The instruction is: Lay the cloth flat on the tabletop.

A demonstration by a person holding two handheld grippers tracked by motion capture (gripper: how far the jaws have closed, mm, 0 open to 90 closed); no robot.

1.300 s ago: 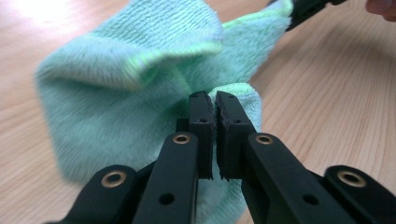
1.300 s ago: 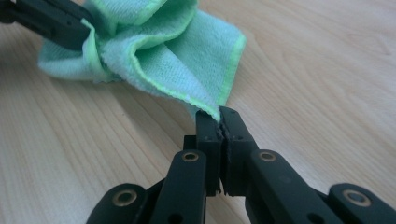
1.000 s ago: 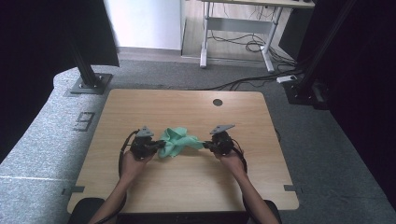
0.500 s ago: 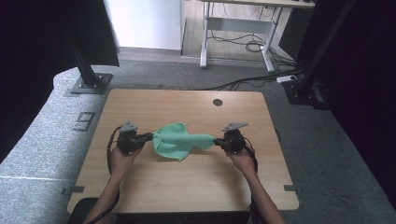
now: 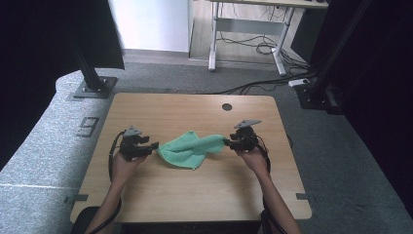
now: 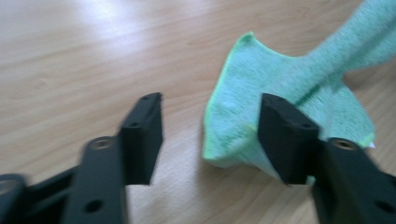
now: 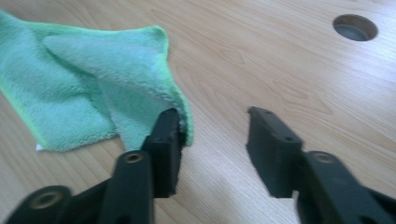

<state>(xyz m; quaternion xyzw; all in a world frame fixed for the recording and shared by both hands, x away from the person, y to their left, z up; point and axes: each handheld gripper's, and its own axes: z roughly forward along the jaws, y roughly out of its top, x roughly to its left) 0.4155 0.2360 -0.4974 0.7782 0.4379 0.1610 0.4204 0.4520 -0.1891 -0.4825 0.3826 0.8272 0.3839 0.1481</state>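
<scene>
Cloth (image 5: 191,147) lies lengthwise between left gripper (image 5: 152,146) and right gripper (image 5: 228,142), both jaws wide, empty.

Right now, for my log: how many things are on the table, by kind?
Green cloth: 1
Grippers, both open: 2 (left gripper, right gripper)
Total: 3

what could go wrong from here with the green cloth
Both hand-held grippers stand open, so the cloth is loose and may settle back crumpled. A fold drapes against one jaw of the right hand-held gripper; pulling away could drag the cloth along. The left hand-held gripper sits at the cloth's edge, so closing now might catch too little fabric.
</scene>
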